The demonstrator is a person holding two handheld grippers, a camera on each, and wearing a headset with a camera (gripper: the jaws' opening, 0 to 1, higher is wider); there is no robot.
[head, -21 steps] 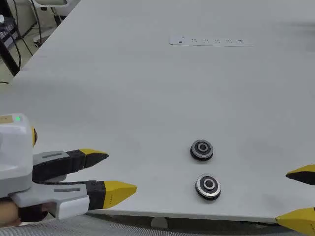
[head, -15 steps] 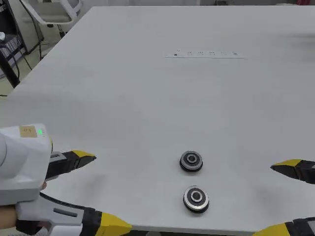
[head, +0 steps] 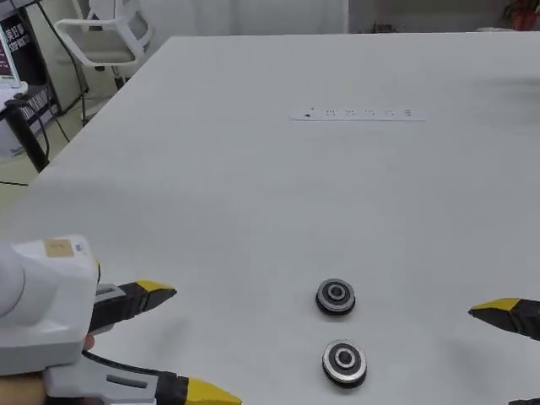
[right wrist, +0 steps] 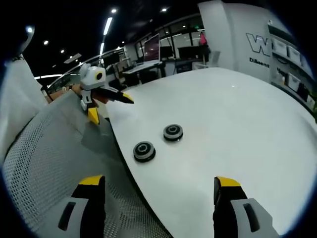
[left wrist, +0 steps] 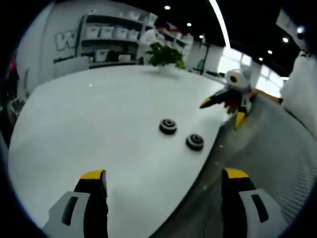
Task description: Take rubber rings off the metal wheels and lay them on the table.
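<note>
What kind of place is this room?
Probably an open-plan office or lab: a large white table with a white socket strip set into it, a white office chair beside it, and shelves of white storage boxes.

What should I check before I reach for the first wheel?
1. Both wheels in sight: ok; far wheel and near wheel lie flat on the table.
2. Rubber rings in place: ok; a black band rims each wheel.
3. Wheels apart: ok; a gap separates them.
4. Left claw open, empty: ok.
5. Right claw open, empty: ok.
6. Room from the table edge: not ok; the near wheel sits close to it and might slide off.
</note>
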